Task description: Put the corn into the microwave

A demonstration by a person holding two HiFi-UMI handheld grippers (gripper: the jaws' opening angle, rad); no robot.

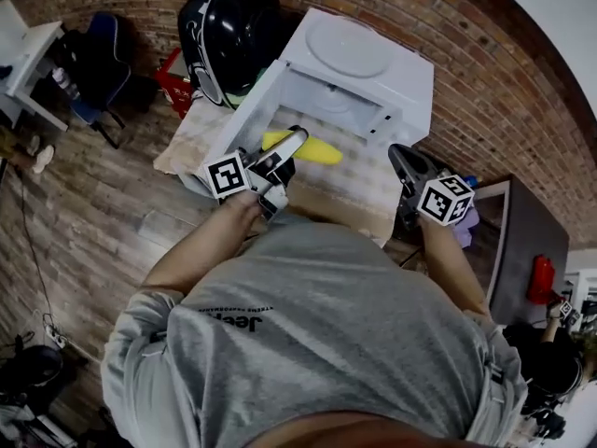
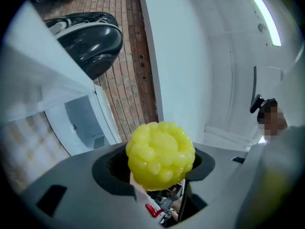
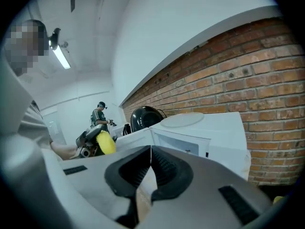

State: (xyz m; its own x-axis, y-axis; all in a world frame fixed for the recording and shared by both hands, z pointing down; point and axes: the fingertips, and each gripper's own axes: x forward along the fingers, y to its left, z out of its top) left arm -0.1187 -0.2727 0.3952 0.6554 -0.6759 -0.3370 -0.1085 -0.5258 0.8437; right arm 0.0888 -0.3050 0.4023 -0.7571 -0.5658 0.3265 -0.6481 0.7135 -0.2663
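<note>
In the head view you have two grippers, one corn cob, one microwave and one black domed appliance. Your left gripper is clamped on the yellow corn, which sticks out to the right past the jaws. The cob hangs over the cloth-covered table, just in front of the open mouth of the white microwave, outside the cavity. The microwave door swings out to the left. One round white plate lies on the microwave's top. The black domed appliance stands to the far left of the microwave, by the brick wall. Your right gripper is at the right, near the microwave's right corner and apart from it.

In the left gripper view, the single cob faces you end-on, pinched between the two jaws. The open door is at the left, with the black dome beyond it.

In the right gripper view, your right gripper's jaws are pressed together, tip to tip, with nothing between them. The microwave stands far right against the bricks, the plate on top. At the left the cob shows in your other gripper. One other person stands far off.
</note>
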